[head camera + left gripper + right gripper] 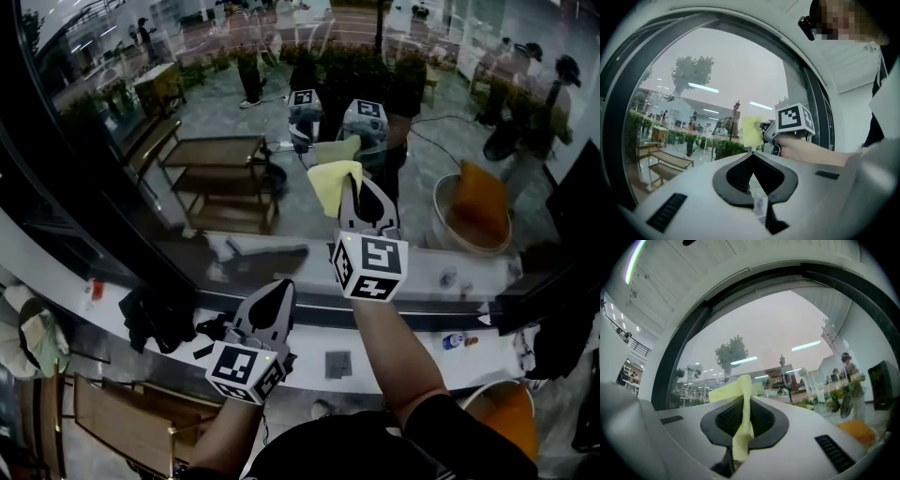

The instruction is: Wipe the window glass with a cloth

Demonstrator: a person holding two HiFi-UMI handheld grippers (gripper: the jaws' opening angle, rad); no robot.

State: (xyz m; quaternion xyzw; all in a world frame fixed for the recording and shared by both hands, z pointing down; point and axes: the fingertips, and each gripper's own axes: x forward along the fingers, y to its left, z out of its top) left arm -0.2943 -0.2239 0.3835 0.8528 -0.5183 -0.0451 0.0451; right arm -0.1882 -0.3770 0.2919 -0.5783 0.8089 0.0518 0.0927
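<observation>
A yellow cloth (328,183) is pinched in my right gripper (354,180), which is shut on it and holds it up against the window glass (216,112). In the right gripper view the cloth (725,392) runs down the slit between the pads and fans out past the tips of the right gripper (745,398). My left gripper (281,285) hangs lower and to the left, off the glass. Its jaws are together, with a small clear scrap (759,202) in the slit. From the left gripper view, the right gripper (765,133) and cloth (751,131) show ahead.
A black window frame (56,178) curves along the left. Below the glass runs a white sill (112,274). Dark fabric (159,314) lies on a lower ledge. The glass mirrors both grippers (323,117). A wooden bench (220,178) and an orange-filled bowl (478,211) show through it.
</observation>
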